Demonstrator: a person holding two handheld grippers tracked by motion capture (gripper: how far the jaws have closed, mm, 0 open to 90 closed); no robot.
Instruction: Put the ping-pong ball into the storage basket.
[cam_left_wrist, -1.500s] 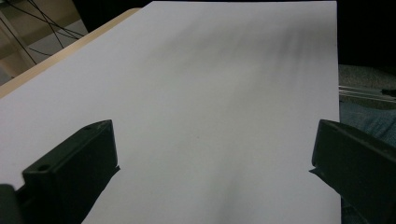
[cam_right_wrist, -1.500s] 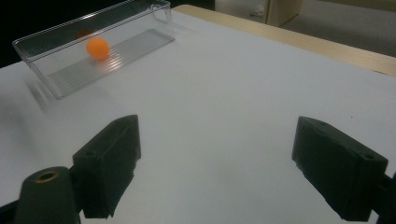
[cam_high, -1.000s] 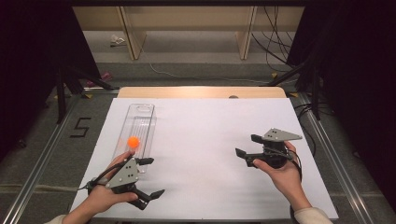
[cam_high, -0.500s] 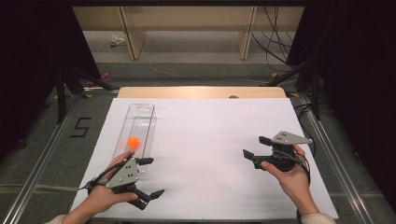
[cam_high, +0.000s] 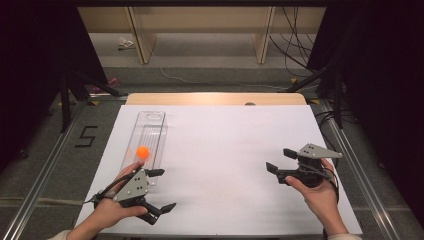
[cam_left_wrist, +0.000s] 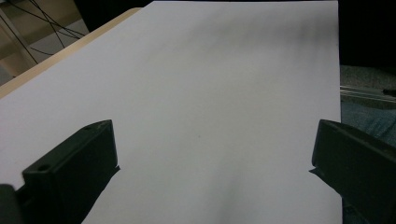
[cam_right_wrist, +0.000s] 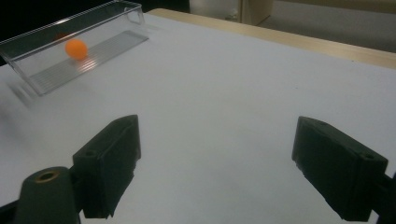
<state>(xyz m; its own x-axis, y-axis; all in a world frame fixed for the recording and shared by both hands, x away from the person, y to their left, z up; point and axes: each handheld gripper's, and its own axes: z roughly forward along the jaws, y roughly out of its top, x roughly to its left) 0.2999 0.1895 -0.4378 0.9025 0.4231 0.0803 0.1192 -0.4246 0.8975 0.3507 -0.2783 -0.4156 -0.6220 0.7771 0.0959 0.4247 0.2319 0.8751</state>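
Note:
An orange ball lies inside a long clear plastic tray on the left half of the white sheet. In the right gripper view the ball shows inside the tray at the upper left. My left gripper is open just in front of the tray's near end, with nothing between its jaws. Near the sheet's right edge my right gripper is open too, pointing left across the sheet with nothing in it. The left gripper looks over bare white sheet.
The sheet covers a wooden table whose far edge shows beyond it. Metal rails run along both sides on the floor. Cables lie at the back right. A "5" mark is on the floor at left.
My right gripper has drifted down and to the right, toward the sheet's right edge. The left gripper, the tray and the ball have stayed put.

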